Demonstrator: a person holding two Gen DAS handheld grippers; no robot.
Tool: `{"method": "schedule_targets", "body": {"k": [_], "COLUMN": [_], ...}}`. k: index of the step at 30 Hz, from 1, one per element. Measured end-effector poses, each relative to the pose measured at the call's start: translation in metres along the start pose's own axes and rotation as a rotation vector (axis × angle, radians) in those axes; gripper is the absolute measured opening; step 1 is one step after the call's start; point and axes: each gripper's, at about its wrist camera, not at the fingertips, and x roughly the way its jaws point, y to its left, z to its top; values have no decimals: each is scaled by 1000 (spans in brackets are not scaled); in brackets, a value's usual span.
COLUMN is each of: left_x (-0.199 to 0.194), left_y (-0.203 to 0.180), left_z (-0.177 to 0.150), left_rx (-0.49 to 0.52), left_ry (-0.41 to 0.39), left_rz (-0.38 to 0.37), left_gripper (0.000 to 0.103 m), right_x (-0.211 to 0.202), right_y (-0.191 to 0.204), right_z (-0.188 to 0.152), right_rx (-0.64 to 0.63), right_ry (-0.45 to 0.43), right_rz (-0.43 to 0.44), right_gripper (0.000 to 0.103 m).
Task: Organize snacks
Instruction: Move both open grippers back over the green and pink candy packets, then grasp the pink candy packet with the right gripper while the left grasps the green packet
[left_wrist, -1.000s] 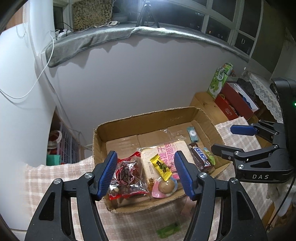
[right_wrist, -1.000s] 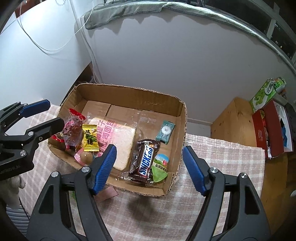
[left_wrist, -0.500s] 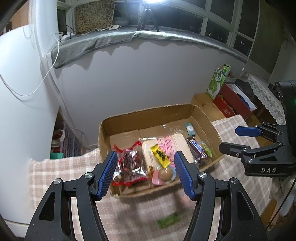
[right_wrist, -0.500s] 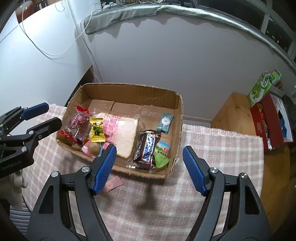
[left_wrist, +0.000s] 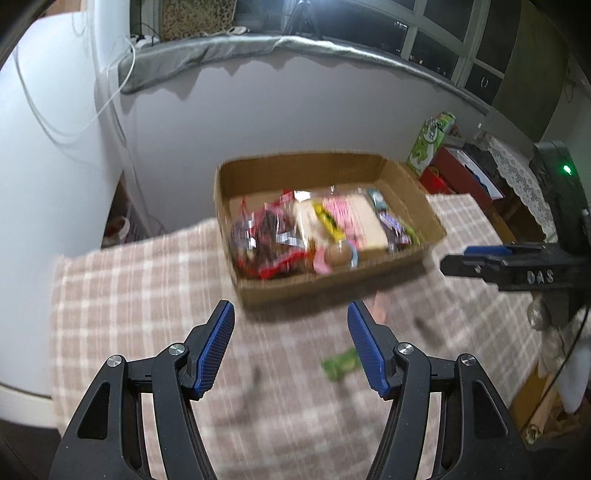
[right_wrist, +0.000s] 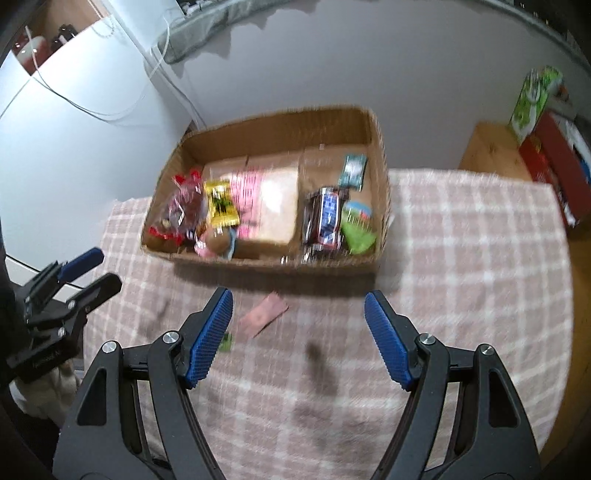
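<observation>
A shallow cardboard box (left_wrist: 325, 291) (right_wrist: 266, 125) sits on the pink checked tablecloth and holds several snacks: a red bag (right_wrist: 181, 210), a yellow packet (right_wrist: 221, 203), a bread pack (right_wrist: 273, 199), a Snickers bar (right_wrist: 325, 218), a green packet (right_wrist: 356, 229). A pink wrapper (right_wrist: 264, 317) and a green wrapper (left_wrist: 341, 365) lie on the cloth in front of the box. My left gripper (left_wrist: 290, 347) is open and empty, short of the box. My right gripper (right_wrist: 297, 336) is open and empty above the cloth, near the pink wrapper.
The tablecloth (right_wrist: 461, 277) ends at the right by a wooden surface (right_wrist: 491, 147) with a red box (right_wrist: 554, 173) and a green carton (right_wrist: 532, 99). A white appliance (left_wrist: 44, 184) stands at the left. A grey wall lies behind the box.
Both grippers have pulled back from the box toward the near side of the table. The box now looks smaller and farther. The pink and green wrappers on the cloth have come into view.
</observation>
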Motion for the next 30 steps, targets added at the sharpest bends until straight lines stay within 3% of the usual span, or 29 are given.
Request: {"method": "schedule_targets", "body": {"k": [5,10,17,20,24,30], "left_x": [8,11,15,17,22,32], "left_y": [-4,-7,-5,-3,0,-6], "left_z": [-24,-38,-50,-55,-63,-66], "left_rx": [14,8,5,4,8,46], "left_ry": [51,72,84,91,105,124], "left_rz": [-21,-42,-57,-62,-68,-85], "left_gripper": [63,63,61,59,58,57], "right_x": [21,45,70,82,98,107], "right_y": [0,-2,15,23,37,70], "right_z": [-7,-9,-3,0,-1,-3], "right_rx": [53,153,176,188,161,6], "right_ry": [62,120,156,171,185,194], "right_rz": [9,30,-18,-40,-108,-201], "right_gripper": [76,65,60,47,45,41]}}
